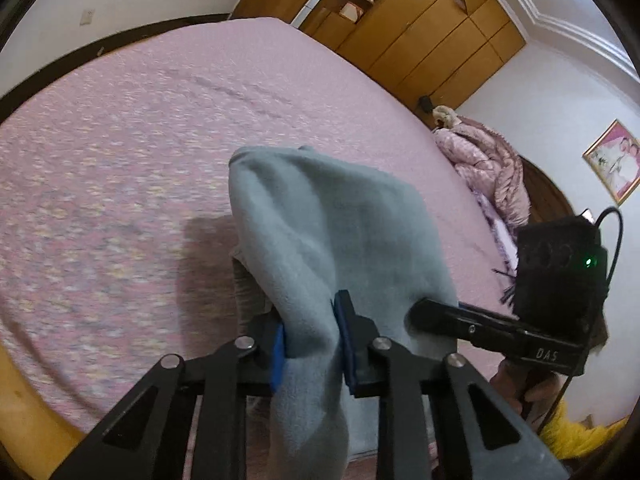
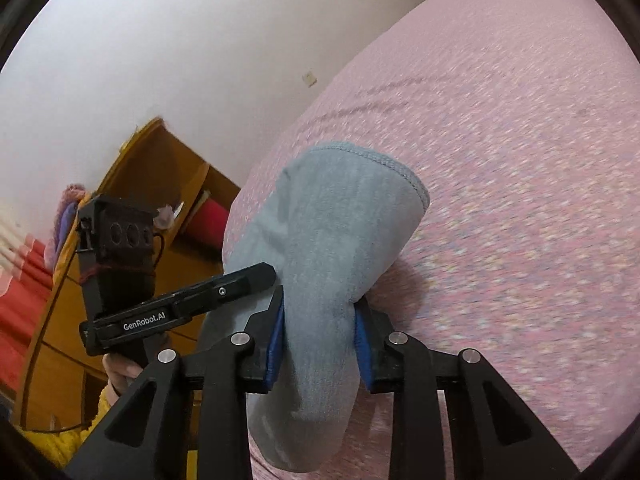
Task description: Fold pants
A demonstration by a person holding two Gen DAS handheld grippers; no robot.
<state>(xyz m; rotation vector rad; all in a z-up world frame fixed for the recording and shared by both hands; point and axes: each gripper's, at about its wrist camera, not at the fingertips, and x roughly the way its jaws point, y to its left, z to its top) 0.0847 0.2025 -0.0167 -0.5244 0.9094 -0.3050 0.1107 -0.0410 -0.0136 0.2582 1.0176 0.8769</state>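
Grey-blue fleece pants [image 1: 320, 232] hang bunched between both grippers, lifted off a pink speckled bedsheet [image 1: 120, 160].

Left gripper [image 1: 310, 346]: blue pads [image 1: 278, 356] pressed onto a gathered fold of the fabric, one either side. Cloth rises ahead of the jaws in a rounded hump and trails down below them toward the lower edge of the view. Its shadow lies on the sheet to the left.

Right gripper [image 2: 320, 340]: blue pads [image 2: 276, 344] clamped on another bunch of the same pants. Stitched hem [image 2: 384, 162] of a leg opening stands up beyond the fingers, curved, facing the bed. More fabric sags beneath the jaws.

Each wrist view catches the other gripper just beside the cloth, its black finger touching or nearly touching the fabric; contact not certain. In the left view the right gripper's camera block [image 1: 560, 264] shows a green light. A hand [image 2: 120, 372] with a yellow sleeve [image 2: 68, 440] grips the left gripper's handle.

Surroundings: wooden wardrobe [image 1: 420, 32] past the bed's far edge, pink quilted bundle [image 1: 488, 164] at the right end, framed picture [image 1: 614, 160] on the white wall. Sheet blurred in both views.
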